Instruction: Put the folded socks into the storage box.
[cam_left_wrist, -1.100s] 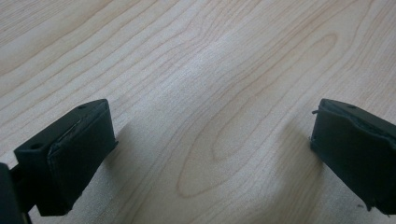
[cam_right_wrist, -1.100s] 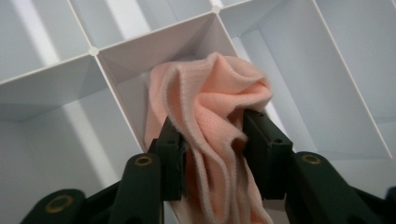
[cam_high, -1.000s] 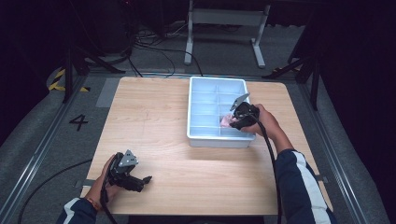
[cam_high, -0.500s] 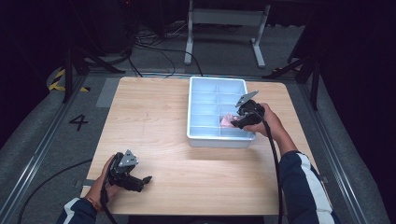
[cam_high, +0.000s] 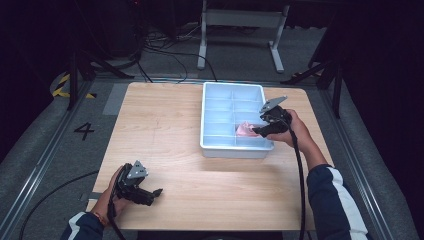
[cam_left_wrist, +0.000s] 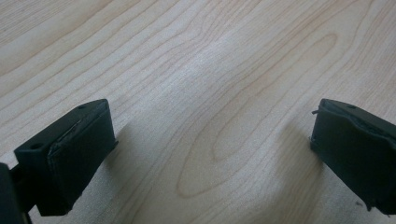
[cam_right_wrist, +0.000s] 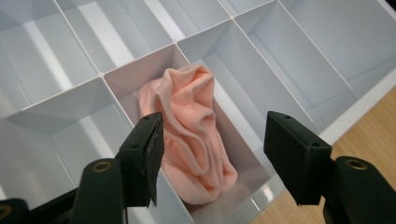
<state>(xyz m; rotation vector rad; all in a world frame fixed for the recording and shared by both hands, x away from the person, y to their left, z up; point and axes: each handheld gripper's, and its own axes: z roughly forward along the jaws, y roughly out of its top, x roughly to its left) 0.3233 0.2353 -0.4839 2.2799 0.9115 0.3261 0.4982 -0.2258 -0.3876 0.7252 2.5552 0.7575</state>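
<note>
- The pink cloth (cam_right_wrist: 194, 135) lies bunched inside one cell of the pale blue divided tray (cam_high: 212, 142), in the row next to the tray's near wall, on the side towards the right tool (cam_high: 256, 131).
- The right tool's jaws have just been opening; they now stand apart above the cloth with no pad pressing on it, so the cloth is released.
- Judged from this, the placing into the tray looks done; what seems left is drawing the right tool clear of the tray.
- The left tool (cam_left_wrist: 210, 154) rests low over the bare tabletop (cam_high: 165, 120), well away from the tray, jaws wide and holding nothing.
- Count: one cloth, one tray, two tools. All other tray cells in view are empty.
</note>
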